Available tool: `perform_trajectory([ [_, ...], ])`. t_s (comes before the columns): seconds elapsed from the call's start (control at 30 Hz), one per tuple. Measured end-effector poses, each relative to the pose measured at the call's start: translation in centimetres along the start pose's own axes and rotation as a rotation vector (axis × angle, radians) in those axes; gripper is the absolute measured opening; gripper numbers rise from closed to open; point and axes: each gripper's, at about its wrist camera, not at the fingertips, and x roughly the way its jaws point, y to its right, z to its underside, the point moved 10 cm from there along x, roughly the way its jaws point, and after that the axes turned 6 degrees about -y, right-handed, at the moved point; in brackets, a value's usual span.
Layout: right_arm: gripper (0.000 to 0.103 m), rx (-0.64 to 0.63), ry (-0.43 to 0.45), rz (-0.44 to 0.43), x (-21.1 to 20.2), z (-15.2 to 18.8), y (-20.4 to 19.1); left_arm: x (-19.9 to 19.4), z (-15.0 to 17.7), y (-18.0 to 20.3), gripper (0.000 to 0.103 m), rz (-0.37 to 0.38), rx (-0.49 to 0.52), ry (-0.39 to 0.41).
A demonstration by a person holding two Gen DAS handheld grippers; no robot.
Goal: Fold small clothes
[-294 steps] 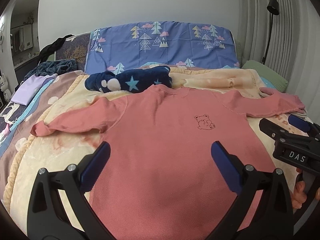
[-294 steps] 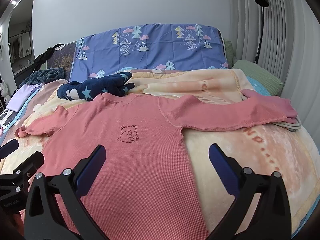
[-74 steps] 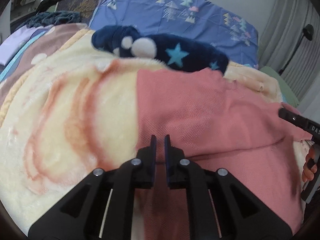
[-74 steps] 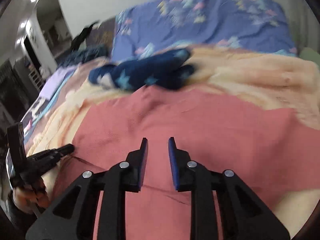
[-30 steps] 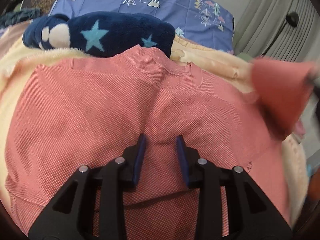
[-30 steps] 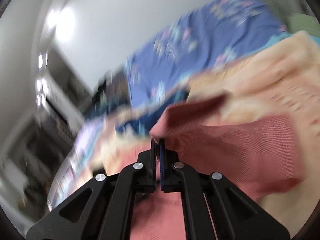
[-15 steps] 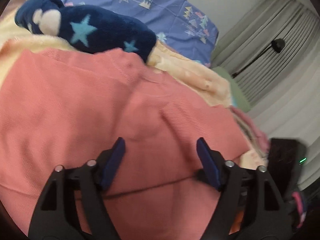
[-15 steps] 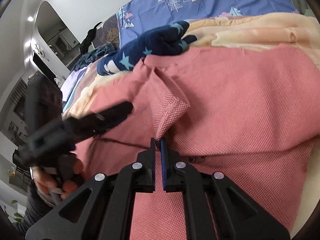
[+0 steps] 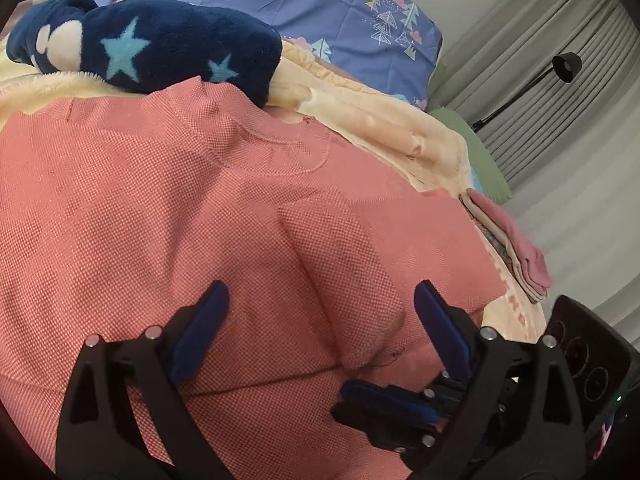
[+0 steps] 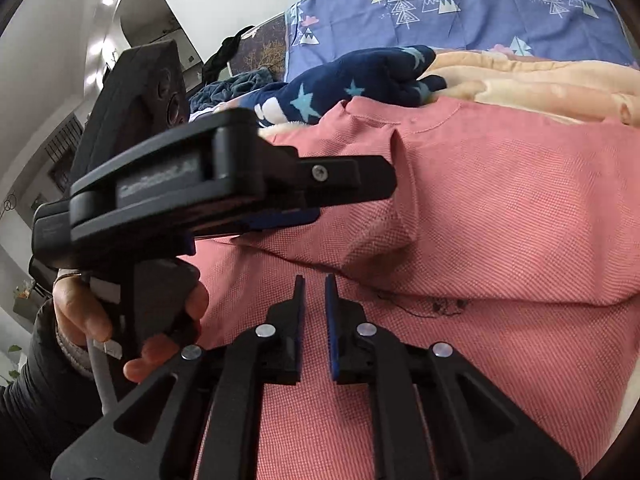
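Pink shirt point(image 9: 160, 208) lies flat ahead, collar far; left gripper point(image 9: 320, 320) spread wide, right gripper point(image 10: 314, 292) nearly closed, empty.

Soft, even indoor light; fisheye-warped edges; sharp focus.

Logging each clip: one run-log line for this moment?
stage: sleeves folded in | shirt: flat on blanket | left claw: open, empty | right claw: slightly open, empty

Coral knit sweater point(image 9: 168, 216), sleeves folded inward, flat on blanket
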Motion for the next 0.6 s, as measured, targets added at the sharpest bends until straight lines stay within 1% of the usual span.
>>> perform_trajectory([
  [0.03,0.010,0.004,0.003,-0.004,-0.2,0.1,0.0,0.1,-0.1,0.1,0.094,-0.004,-0.002,-0.004],
  [0.1,0.016,0.012,0.006,-0.018,-0.7,0.4,0.1,0.1,-0.2,0.4,0.094,0.004,-0.002,-0.012],
  [0.17,0.016,0.030,0.019,-0.012,-1.1,0.5,0.5,0.0,-0.3,0.8,0.094,0.004,0.010,-0.015],
  [0.23,0.016,0.068,0.062,-0.009,-1.9,0.0,1.1,-0.3,-0.3,0.9,0.094,-0.017,0.030,-0.005],
  [0.27,0.016,0.100,0.097,-0.014,-2.5,-0.6,1.6,-0.7,-0.4,0.8,0.094,-0.033,0.043,0.005],
  [0.3,0.017,0.131,0.117,-0.004,-2.7,-1.2,2.1,-1.1,-0.6,0.8,0.094,-0.039,0.049,0.017],
  [0.33,0.018,0.152,0.117,0.020,-2.7,-1.8,2.5,-1.6,-0.8,0.5,0.094,-0.037,0.046,0.027],
  [0.37,0.019,0.171,0.095,0.071,-2.1,-2.4,3.1,-2.2,-1.2,0.2,0.094,-0.034,0.030,0.036],
  [0.4,0.022,0.159,0.062,0.101,-1.4,-2.8,3.1,-2.6,-1.5,-0.3,0.094,-0.032,0.009,0.041],
  [0.43,0.022,0.096,0.010,0.100,-0.3,-3.2,2.0,-3.0,-1.8,-0.7,0.094,-0.028,-0.013,0.044],
  [0.47,0.022,0.042,-0.018,0.091,0.2,-3.3,0.8,-3.3,-2.1,-0.8,0.094,-0.007,-0.029,0.038],
  [0.53,0.023,-0.076,-0.038,0.036,0.7,-3.2,-2.2,-3.4,-2.0,-0.7,0.094,0.037,-0.031,0.003],
  [0.57,0.026,-0.138,-0.041,-0.012,0.7,-2.8,-4.1,-3.2,-1.8,-0.8,0.094,0.040,-0.027,-0.018],
  [0.6,0.029,-0.174,-0.042,-0.035,0.5,-2.4,-5.1,-2.9,-1.6,-0.9,0.094,0.026,-0.022,-0.036],
])
